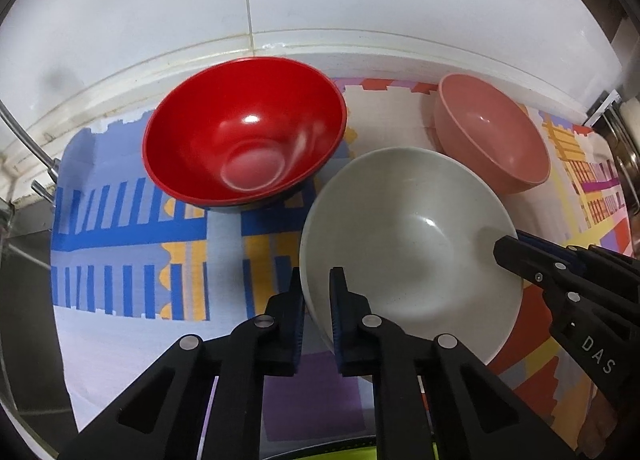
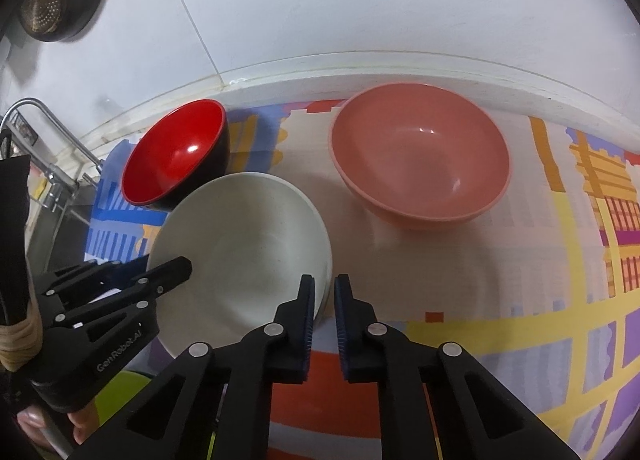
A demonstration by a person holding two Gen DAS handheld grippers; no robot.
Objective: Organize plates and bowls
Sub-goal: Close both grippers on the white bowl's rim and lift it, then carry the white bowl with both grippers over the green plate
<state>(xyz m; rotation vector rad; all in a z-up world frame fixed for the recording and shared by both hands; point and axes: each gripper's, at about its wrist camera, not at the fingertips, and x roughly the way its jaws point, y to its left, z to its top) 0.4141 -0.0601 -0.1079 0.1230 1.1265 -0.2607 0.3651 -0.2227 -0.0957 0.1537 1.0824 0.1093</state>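
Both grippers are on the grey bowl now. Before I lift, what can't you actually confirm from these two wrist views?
- Grey bowl underside and base: hidden by its own wall in both views.
- Near rim of the grey bowl: covered by the left gripper in the left view and the right gripper in the right.
- Red bowl foot: behind the grey bowl, right view.
- Green object: cut off by the gripper bodies and the bottom edge.

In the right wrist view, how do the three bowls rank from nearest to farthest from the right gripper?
1. Grey bowl: its rim is clamped between the fingers of the right gripper, on the left.
2. Pink bowl: beyond, to the right.
3. Red bowl: far left, near the wall.
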